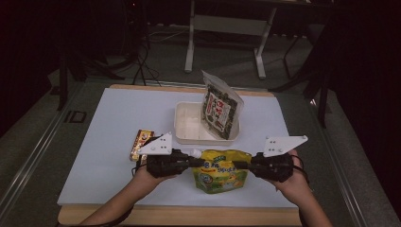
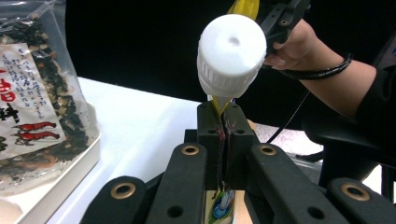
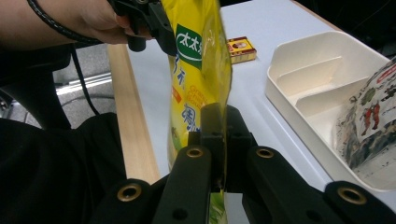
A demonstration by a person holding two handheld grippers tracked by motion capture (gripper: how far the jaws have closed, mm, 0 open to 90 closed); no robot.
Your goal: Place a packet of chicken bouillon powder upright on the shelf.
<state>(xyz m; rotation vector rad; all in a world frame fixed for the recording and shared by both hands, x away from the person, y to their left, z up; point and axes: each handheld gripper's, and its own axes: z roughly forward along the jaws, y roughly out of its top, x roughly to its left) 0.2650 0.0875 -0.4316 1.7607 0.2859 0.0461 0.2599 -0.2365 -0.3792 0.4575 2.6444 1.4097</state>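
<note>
Dark workshop surroundings frame a white table [image 1: 118, 142] carrying a divided tray [image 1: 187, 124], a seaweed snack bag [image 1: 220, 109] leaning in it, and a small box [image 1: 141, 143]. Near the front edge, a yellow spouted pouch [image 1: 221, 171] is stretched between both tools: the left gripper [image 1: 195, 162] is clenched on the edge under the white cap [image 2: 231, 53], the right gripper [image 1: 240, 165] clamped on the opposite edge. Judged step: carrying the pouch. Next move likely requires lifting it jointly toward the tray.
</note>
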